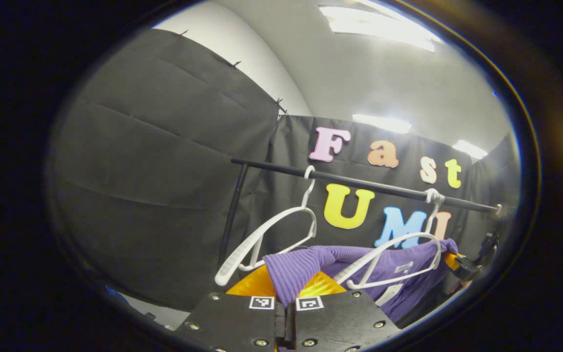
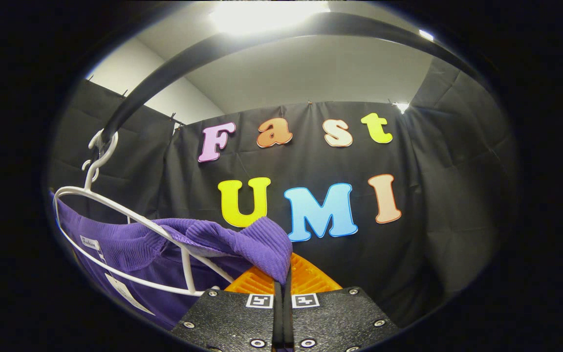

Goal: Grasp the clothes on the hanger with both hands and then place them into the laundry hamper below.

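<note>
We see the purple garment (image 1: 399,274) draped on a white hanger (image 1: 394,254) that hooks over the black rail (image 1: 359,182). In the left gripper view a ribbed fold of the garment runs down between our left gripper (image 1: 285,288)'s orange fingers (image 1: 252,283), which are closed on the cloth. The hanger sits just ahead and to the right of this gripper, with the garment's white tags showing inside its frame. A second, bare white hanger (image 1: 267,234) hangs ahead and slightly left, tilted on the same rail. Far to the right, at the garment's other end, a dark gripper body (image 1: 477,259) is visible.

In the right gripper view our right gripper (image 2: 281,278) is clamped on a ribbed fold of the purple garment (image 2: 257,244), its orange fingers (image 2: 306,276) pressed together around it. The hanger (image 2: 130,244) lies to the left of this gripper, hooked on the rail (image 2: 174,66) arching overhead.
</note>
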`<state>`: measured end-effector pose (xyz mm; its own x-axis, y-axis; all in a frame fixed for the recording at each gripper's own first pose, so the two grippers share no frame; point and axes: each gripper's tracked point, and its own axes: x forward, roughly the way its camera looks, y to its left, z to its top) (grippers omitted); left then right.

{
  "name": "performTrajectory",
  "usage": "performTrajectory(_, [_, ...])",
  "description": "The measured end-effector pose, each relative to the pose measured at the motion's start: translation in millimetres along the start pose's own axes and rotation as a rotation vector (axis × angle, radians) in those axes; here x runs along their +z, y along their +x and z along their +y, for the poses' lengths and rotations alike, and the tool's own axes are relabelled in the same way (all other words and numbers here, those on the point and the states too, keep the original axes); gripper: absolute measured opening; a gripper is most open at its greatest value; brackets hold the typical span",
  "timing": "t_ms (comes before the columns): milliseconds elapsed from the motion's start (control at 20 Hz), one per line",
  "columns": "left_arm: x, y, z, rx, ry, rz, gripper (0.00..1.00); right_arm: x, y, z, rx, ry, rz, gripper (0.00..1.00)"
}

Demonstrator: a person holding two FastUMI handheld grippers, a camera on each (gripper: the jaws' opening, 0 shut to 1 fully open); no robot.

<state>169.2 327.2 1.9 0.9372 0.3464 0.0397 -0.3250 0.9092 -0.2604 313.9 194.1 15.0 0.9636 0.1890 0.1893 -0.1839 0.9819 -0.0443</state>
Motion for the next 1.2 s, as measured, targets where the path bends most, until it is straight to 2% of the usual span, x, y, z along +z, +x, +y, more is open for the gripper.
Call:
performTrajectory(50, [-6,2,-2,-0.007,0.001,0.009,0.01,-1,0,-2,-0.007,-0.005,0.004,0.0])
performTrajectory(100, [-10,4,-3,-0.011,0.003,0.016,0.06,-3,1,-3,-0.013,-0.003,0.009,0.0])
performTrajectory(150, [-14,4,-5,-0.015,0.004,0.022,0.06,-6,1,-4,-0.017,0.0,0.012,0.0])
performTrajectory(200, [-17,4,-8,-0.018,0.004,0.027,0.01,-8,1,-8,-0.021,-0.004,0.016,0.0])
performTrajectory(250, [-22,6,-11,-0.02,0.002,0.032,0.06,-11,3,-13,-0.026,-0.014,0.021,0.0])
performTrajectory(300, [-27,9,-13,-0.017,-0.005,0.037,0.01,-16,5,-17,-0.029,-0.023,0.031,0.0])
performTrajectory(450, [-44,11,-10,0.016,-0.046,0.058,0.01,-27,6,-17,-0.032,-0.041,0.042,0.0])
performTrajectory(500, [-50,7,-9,0.022,-0.05,0.066,0.06,-28,7,-17,-0.032,-0.055,0.043,0.0])
performTrajectory(550, [-56,4,-6,0.029,-0.049,0.077,0.01,-31,5,-16,-0.029,-0.066,0.046,0.0])
performTrajectory(700, [-75,-5,-9,0.045,-0.064,0.115,0.01,-42,6,-18,-0.028,-0.068,0.076,0.0])
performTrajectory(750, [-81,-7,-11,0.049,-0.064,0.127,0.06,-46,3,-20,-0.031,-0.062,0.087,0.0])
performTrajectory(800, [-85,-9,-12,0.053,-0.056,0.136,0.01,-48,1,-22,-0.032,-0.063,0.092,0.0])
performTrajectory(1200, [-115,-37,-29,0.081,-0.014,0.197,0.01,-88,-30,-37,-0.004,-0.116,0.15,0.0])
